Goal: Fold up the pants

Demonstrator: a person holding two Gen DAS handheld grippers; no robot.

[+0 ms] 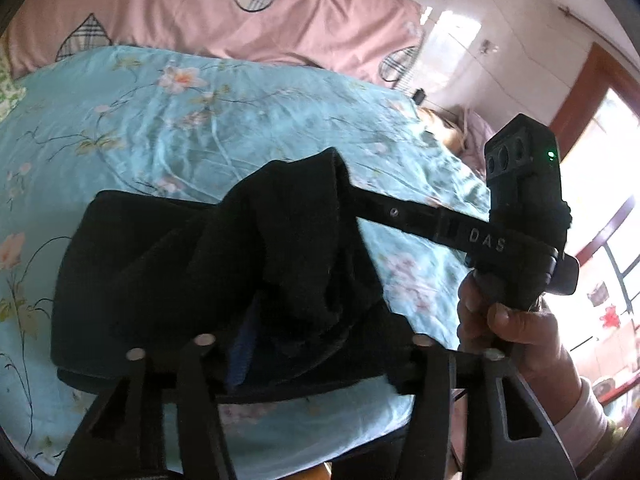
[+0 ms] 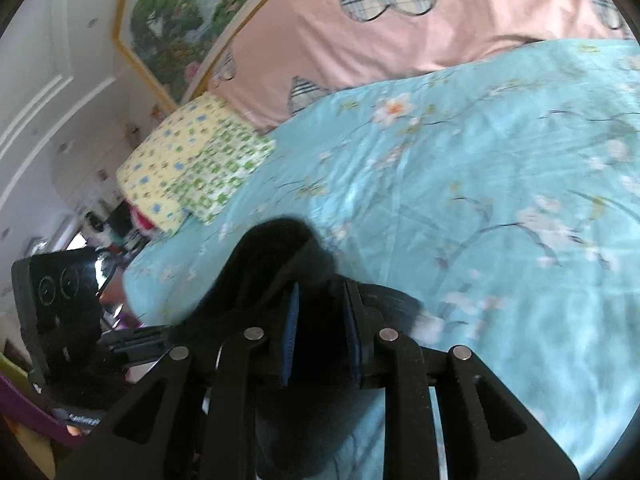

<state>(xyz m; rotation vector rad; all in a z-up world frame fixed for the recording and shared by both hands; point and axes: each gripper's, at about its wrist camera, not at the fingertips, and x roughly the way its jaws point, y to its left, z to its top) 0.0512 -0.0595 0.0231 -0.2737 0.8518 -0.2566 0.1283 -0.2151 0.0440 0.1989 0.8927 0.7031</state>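
Black pants [image 1: 168, 280] lie bunched and partly folded on a blue floral bedspread [image 1: 200, 128]. My left gripper [image 1: 316, 344] is right at the near edge of the pile, its fingers buried in the cloth and shut on a fold. My right gripper reaches in from the right in the left wrist view, its fingers [image 1: 400, 214] running into the raised bunch of cloth. In the right wrist view, my right gripper [image 2: 320, 320] holds black pants fabric [image 2: 276, 252] between its blue pads [image 2: 292, 320], lifted above the bedspread [image 2: 480, 200].
A pink quilt with plaid hearts [image 1: 200, 12] lies at the far side of the bed. A yellow and green patterned pillow [image 2: 192, 164] sits at the bed's corner. A framed landscape picture [image 2: 176, 20] hangs on the wall. The left gripper's body [image 2: 60, 292] shows at left.
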